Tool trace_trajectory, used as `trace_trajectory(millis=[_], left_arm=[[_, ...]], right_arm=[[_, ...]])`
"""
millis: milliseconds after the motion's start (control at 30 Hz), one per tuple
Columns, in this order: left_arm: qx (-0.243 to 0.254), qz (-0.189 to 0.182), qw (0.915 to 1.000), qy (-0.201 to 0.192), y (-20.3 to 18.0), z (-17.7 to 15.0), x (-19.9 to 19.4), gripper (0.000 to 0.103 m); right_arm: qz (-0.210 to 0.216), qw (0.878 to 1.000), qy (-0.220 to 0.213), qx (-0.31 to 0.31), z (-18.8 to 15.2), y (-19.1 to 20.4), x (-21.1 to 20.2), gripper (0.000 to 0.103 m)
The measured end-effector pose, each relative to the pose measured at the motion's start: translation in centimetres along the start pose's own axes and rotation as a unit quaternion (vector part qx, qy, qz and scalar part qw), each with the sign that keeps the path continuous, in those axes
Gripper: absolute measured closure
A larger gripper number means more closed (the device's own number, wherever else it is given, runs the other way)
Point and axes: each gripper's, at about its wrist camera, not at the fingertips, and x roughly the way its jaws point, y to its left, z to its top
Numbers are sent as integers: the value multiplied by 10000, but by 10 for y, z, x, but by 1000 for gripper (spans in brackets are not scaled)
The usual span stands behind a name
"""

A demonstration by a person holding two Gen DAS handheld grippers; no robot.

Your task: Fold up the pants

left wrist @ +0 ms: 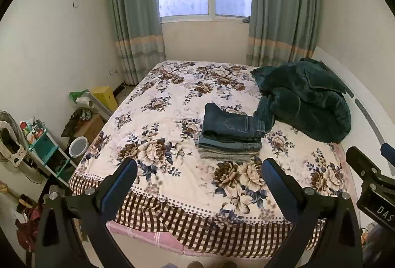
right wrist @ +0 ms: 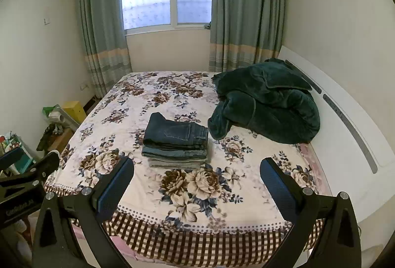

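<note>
1. We see the dark blue denim pants [left wrist: 233, 125] already folded, topping a neat stack of folded jeans [right wrist: 175, 149] at mid-frame on the floral-printed bed cover [left wrist: 172, 181].
2. Our left gripper [left wrist: 200, 170] and right gripper [right wrist: 197, 169] hover low in frame, jaws wide apart, holding nothing.
3. We judge the folding finished; no loose pants show.

— How do we hold the left gripper [left wrist: 198, 173]?

— Tilted down over the near edge of the bed [left wrist: 172, 226], jaws spread wide, nothing between the blue pads.

— And the right gripper [right wrist: 197, 173]?

— The same: angled down at that near edge, jaws wide apart and empty. We carry the two side by side; each one's black frame shows at the edge of the other's view.
</note>
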Motion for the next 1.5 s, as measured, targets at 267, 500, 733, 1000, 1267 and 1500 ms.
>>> trace_trajectory(millis=[267, 500, 733, 1000, 1267, 1500], left_arm=[[-90, -5, 9999, -61, 1, 4, -7, 0], [-69, -4, 10000, -65, 0, 5, -7, 0], [-80, -27, 9999, -76, -3, 6, -8, 0], [-68, -40, 9999, -87, -4, 7, -10, 0], [-74, -13, 9999, -119, -6, 10, -12, 0], [-141, 56, 9998, -124, -7, 14, -14, 0]], right_arm=[[78, 10000, 16, -12, -1, 4, -1, 0], [133, 9999, 52, -12, -3, 7, 0, 0], [117, 9999, 42, -30, -3, 8, 0, 0], [118, 9999, 33, -31, -4, 8, -3, 0], [132, 9999, 26, -8, -3, 8, -5, 0], [139, 9999, 21, -29, 0, 10, -5, 0]])
